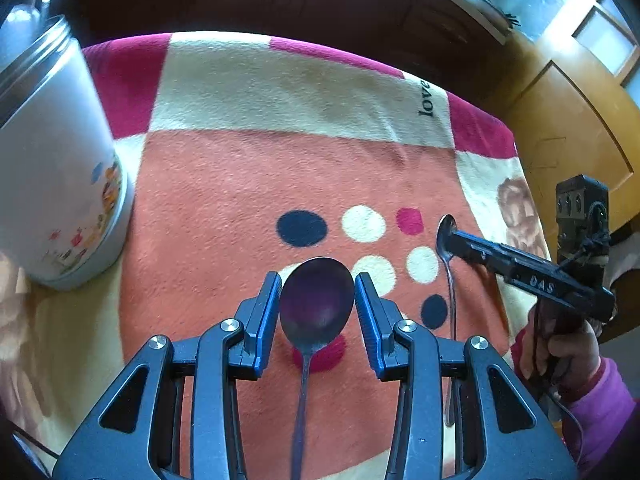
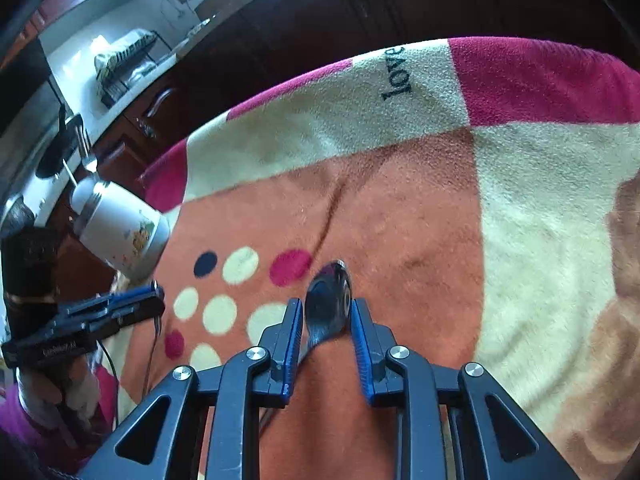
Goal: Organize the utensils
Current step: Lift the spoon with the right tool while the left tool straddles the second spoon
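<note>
Left wrist view first: any writing to read?

— Yes: "love" (image 1: pixel 426 98) in dark letters on a cream panel of the blanket (image 1: pixel 248 168), near its far right corner. Also raised letters "DAS" along the side of the right gripper (image 1: pixel 450 236). Nothing legible on the white jar (image 1: pixel 52 168) at the blanket's left edge, only a small coloured print low on its side.

Anything more from the right wrist view?

— Same "love" again near the far edge. Some lettering on the side of the left gripper (image 1: pixel 316 292) too, but too small to make out.

And the large spoon (image 1: pixel 316 304)?

— Sits bowl-forward between the left gripper's blue pads, bowl edges against both pads, handle running back under the gripper. Gripped across the bowl, above the orange panel near the coloured dots.

And the slim spoon (image 1: pixel 445 226)?

— Lies flat on the orange panel towards the blanket's right edge, bowl pointing to the far edge, handle towards the near one. Right gripper's tips parted a little around the bowl, pads not pressing on it, so loose rather than gripped. Held from below by a hand (image 1: pixel 560 352) in a pink sleeve (image 1: pixel 600 400).
</note>
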`<state>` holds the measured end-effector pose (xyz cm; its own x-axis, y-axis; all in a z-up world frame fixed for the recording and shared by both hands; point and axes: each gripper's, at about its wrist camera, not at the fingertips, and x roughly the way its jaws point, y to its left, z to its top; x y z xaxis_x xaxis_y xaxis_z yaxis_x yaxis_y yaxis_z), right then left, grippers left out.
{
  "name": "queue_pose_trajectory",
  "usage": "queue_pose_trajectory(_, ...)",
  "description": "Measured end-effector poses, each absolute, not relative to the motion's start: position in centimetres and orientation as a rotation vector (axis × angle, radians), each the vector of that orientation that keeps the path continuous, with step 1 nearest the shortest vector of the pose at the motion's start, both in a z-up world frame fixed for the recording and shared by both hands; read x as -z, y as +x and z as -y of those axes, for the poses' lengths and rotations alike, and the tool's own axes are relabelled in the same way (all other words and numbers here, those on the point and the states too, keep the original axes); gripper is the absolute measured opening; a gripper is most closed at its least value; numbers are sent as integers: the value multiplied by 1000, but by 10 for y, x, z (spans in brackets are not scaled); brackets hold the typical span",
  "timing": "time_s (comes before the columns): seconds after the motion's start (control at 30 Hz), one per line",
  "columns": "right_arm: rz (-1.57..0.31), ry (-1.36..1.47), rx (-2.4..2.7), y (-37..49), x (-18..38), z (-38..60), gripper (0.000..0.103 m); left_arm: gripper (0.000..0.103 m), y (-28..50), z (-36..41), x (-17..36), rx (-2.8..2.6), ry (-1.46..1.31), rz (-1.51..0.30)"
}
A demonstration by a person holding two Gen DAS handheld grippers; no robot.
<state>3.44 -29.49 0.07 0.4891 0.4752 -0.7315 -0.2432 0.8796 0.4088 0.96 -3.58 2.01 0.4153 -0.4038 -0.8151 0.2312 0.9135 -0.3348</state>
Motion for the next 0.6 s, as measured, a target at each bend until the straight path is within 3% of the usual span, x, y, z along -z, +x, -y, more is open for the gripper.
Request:
queue_pose_trajectory(0.07, -951, 276, -435, 39, 0, 293, 19, 37, 8, 35, -22, 397, -183, -1069)
queue_pose_trajectory(0.1, -949, 268, -424, 40, 0, 291, 6, 37, 6, 34, -24, 396, -188, -1065)
queue_pose_trajectory(0.13, -954, 262, -423, 41, 0, 288, 3, 37, 4, 34, -26, 399, -193, -1059)
queue_pose_trajectory(0.6, -720, 157, -530, -5, -101, 251, 3, 36, -27, 1, -81, 424, -280, -928)
